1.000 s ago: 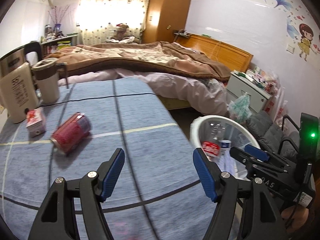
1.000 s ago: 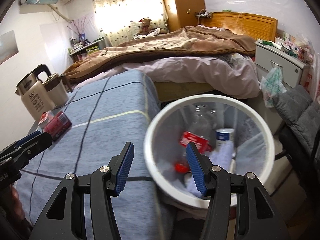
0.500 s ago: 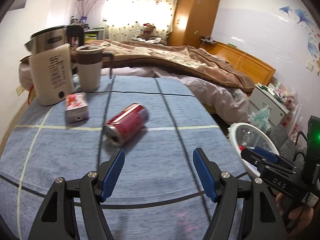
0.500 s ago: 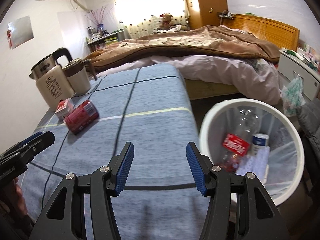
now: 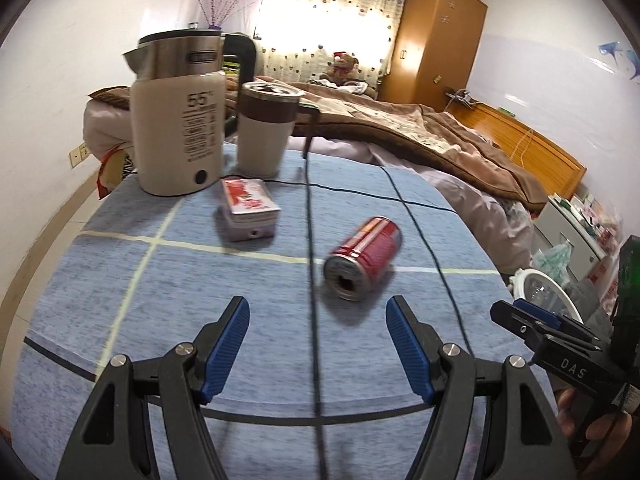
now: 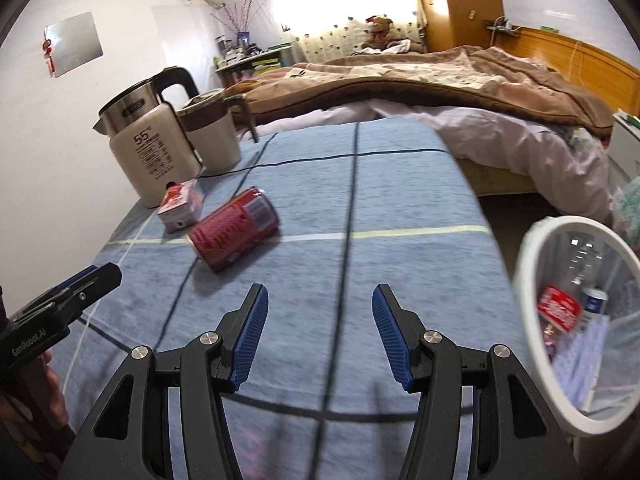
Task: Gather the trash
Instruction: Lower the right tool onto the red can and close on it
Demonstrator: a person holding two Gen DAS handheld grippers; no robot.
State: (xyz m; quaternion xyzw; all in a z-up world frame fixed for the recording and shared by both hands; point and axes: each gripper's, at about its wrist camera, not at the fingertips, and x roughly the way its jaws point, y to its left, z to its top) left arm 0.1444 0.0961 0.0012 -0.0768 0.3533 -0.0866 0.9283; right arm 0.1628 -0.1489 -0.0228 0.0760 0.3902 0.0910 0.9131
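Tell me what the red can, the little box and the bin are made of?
Red can: probably thin metal, its end silvery and shiny. Little box: looks like printed cardboard, with flat faces and sharp folded edges, slightly glossy. Bin: likely plastic, with a smooth white rim and see-through walls showing trash inside.

I read a large "55" on the cream body of the electric kettle (image 5: 180, 136), with lines of small print beneath it too fine to make out. The right hand-held gripper (image 5: 520, 320) carries "DAS" on its black body. The left hand-held gripper (image 6: 90, 280) reads "GenRobot.AI". The red can's (image 6: 234, 234) lettering is blurred.
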